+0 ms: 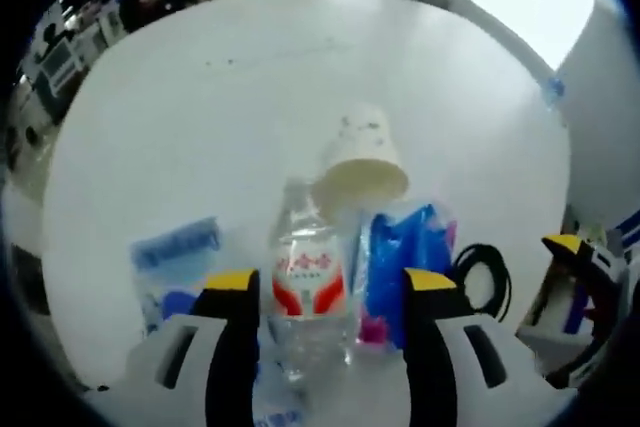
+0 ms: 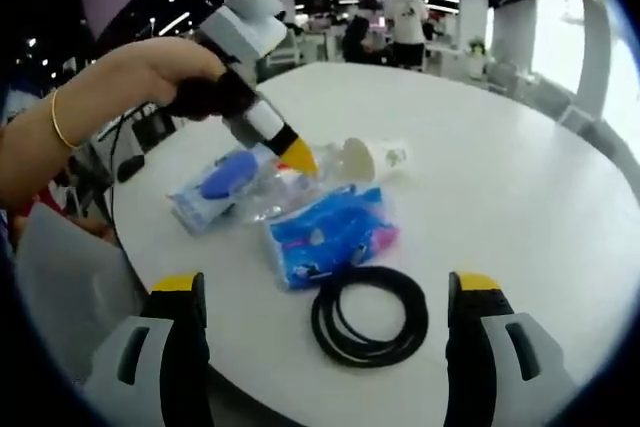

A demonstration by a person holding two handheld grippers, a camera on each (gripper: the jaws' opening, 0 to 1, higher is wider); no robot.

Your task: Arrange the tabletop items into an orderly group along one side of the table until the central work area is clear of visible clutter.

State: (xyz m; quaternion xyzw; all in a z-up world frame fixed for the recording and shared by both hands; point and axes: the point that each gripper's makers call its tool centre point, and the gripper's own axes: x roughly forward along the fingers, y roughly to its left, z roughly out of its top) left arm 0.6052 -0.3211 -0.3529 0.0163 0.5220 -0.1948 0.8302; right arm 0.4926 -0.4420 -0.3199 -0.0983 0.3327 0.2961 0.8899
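Grouped near the lower edge of one round white table (image 2: 520, 177): one clear water bottle (image 1: 308, 292) with a red label, one overturned paper cup (image 1: 362, 162), one blue snack packet (image 2: 330, 232), one clear pouch with blue contents (image 2: 218, 182), one coiled black cable (image 2: 370, 315). Left gripper (image 1: 330, 292), jaws apart, straddling the bottle at lower centre of the left gripper view; contact with the bottle unclear. Right gripper (image 2: 325, 292) wide open at bottom of the right gripper view, empty, flanking the cable.

Table (image 2: 520, 197) white. Coiled cable (image 2: 370, 317) black; packet (image 2: 330, 232) blue with pink. Bottle (image 1: 308, 292) clear, red-and-white label; cup (image 1: 362, 162) cream.
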